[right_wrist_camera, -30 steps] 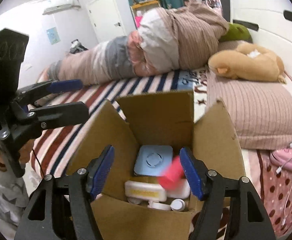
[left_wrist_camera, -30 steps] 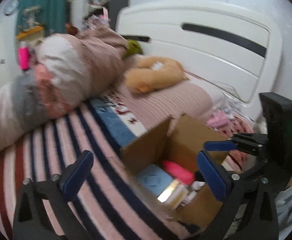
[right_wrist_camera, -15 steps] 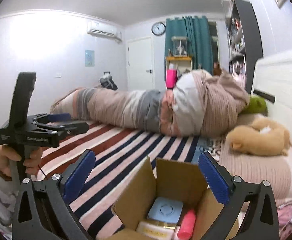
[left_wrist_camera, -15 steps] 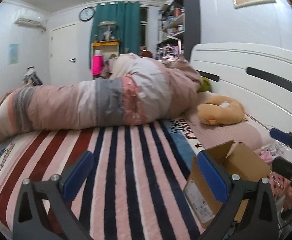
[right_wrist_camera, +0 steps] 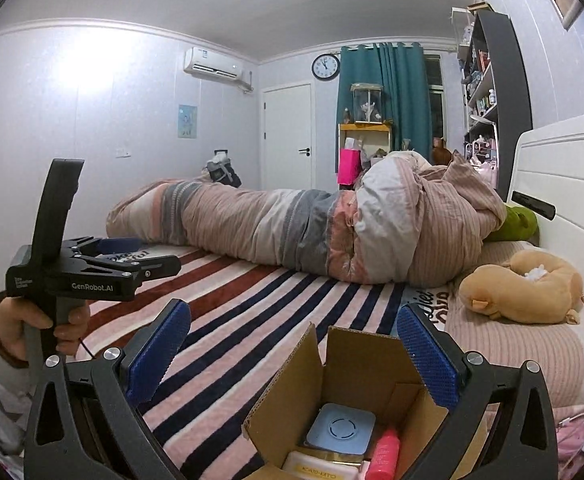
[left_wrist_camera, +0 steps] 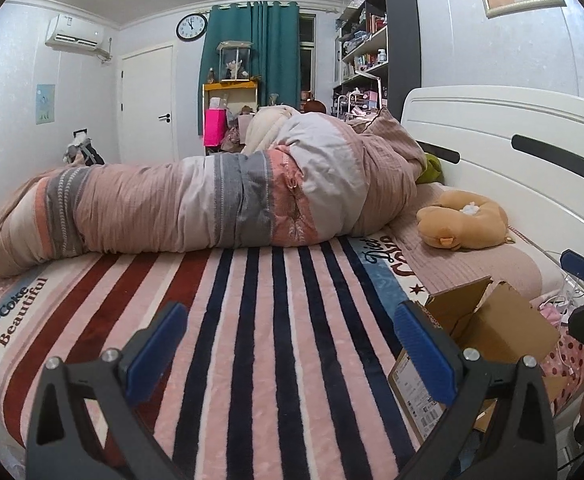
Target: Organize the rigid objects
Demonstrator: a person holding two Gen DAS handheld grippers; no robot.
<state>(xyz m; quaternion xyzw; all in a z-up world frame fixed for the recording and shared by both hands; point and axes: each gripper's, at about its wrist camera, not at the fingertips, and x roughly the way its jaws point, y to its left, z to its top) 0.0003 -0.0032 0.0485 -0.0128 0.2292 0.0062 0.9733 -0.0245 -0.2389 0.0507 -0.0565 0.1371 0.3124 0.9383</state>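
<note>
An open cardboard box (right_wrist_camera: 356, 364) sits on the striped bed near its front edge. Inside lie a light blue square case (right_wrist_camera: 340, 428), a pink bottle (right_wrist_camera: 384, 452) and a cream box (right_wrist_camera: 320, 468). My right gripper (right_wrist_camera: 292, 344) is open and empty, raised above and behind the box. My left gripper (left_wrist_camera: 287, 340) is open and empty over the striped blanket, left of the box (left_wrist_camera: 488, 328). The left gripper also shows in the right wrist view (right_wrist_camera: 131, 256), and the right gripper's blue fingertip (left_wrist_camera: 576, 264) shows at the left wrist view's right edge.
A rolled quilt (left_wrist_camera: 219, 204) lies across the far side of the bed. A tan plush toy (left_wrist_camera: 464, 224) rests on the pink pillow by the white headboard (left_wrist_camera: 512, 152). A striped blanket (left_wrist_camera: 271, 340) covers the bed. Shelves and a curtain stand behind.
Both grippers have pulled up and back from the box. The pink bottle, released a second ago, now lies in the box. Both views have levelled toward the room.
</note>
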